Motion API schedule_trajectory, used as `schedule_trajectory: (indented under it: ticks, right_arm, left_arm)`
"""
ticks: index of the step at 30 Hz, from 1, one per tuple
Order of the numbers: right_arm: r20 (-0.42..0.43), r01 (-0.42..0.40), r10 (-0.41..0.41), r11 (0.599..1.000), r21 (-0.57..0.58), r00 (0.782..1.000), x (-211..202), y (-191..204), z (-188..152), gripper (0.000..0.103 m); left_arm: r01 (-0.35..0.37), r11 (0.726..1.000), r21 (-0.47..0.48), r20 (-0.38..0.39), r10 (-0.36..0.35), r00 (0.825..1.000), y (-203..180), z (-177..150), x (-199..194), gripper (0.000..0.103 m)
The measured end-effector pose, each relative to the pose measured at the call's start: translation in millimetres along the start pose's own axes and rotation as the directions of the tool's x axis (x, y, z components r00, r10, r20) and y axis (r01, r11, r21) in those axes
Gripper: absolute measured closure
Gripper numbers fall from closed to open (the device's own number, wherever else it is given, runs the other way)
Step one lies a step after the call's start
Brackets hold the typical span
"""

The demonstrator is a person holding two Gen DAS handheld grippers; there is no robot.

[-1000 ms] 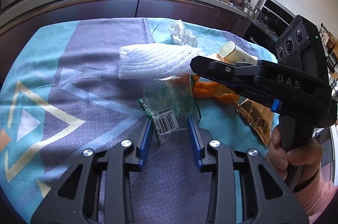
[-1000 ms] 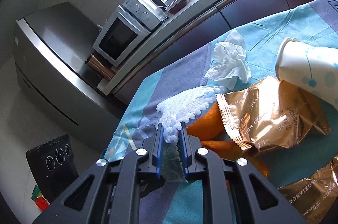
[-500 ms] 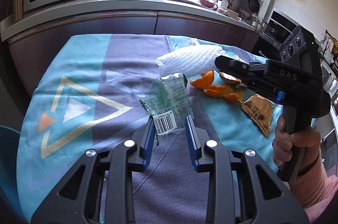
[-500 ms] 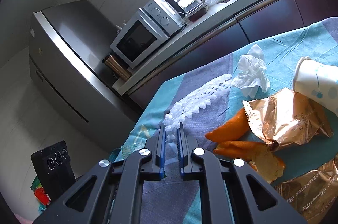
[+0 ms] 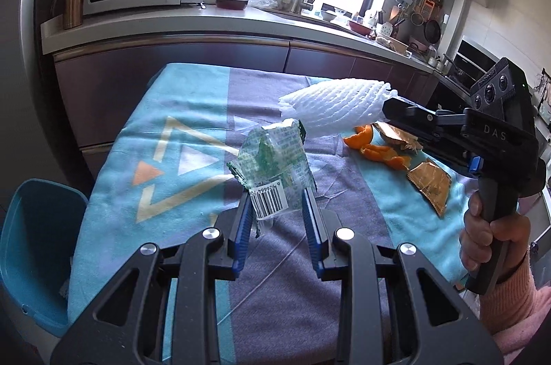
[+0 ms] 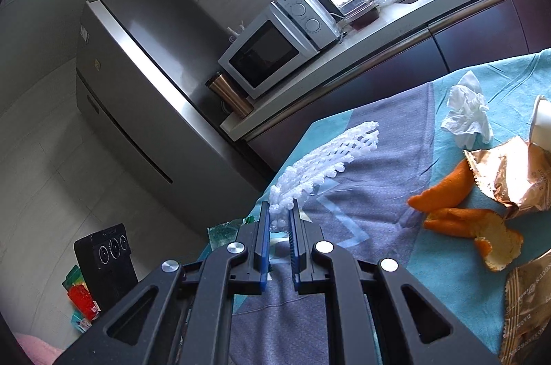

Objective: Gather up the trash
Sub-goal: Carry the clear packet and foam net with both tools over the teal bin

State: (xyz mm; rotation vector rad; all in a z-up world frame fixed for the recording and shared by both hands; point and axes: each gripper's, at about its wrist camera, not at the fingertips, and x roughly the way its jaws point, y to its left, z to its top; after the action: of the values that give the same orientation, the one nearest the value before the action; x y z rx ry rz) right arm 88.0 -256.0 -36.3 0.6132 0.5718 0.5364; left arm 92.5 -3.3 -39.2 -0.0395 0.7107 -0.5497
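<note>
Holding a crumpled clear-and-green plastic wrapper with a barcode label (image 5: 272,172) between its blue-padded jaws, the left gripper (image 5: 277,210) hangs above the bench (image 5: 193,137) with its teal and grey patterned cloth. Beside it the right gripper (image 6: 278,216), gripped by a hand (image 5: 489,234) in a pink sleeve, points leftward, jaws clamped on a white foam fruit net (image 5: 334,113) lifted off the cloth. Orange peels (image 6: 461,220) and gold foil wrappers (image 6: 516,175) lie on the bench.

Orange peel (image 5: 377,148) on tablecloth (image 5: 193,137), wrapper (image 5: 430,184) right of it; bin (image 5: 31,247) left of table.
</note>
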Motion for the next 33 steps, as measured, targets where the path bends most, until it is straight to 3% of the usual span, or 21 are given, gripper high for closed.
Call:
schedule_trajectory:
  ticks: [33]
  right_arm:
    - [-0.134, -0.152, 0.142, 0.986, -0.064, 0.981, 58, 63, -21, 0.094]
  left_arm:
    - [-0.13, 0.988, -0.078, 0.075, 0.136, 0.988, 52, -23, -70, 0.074]
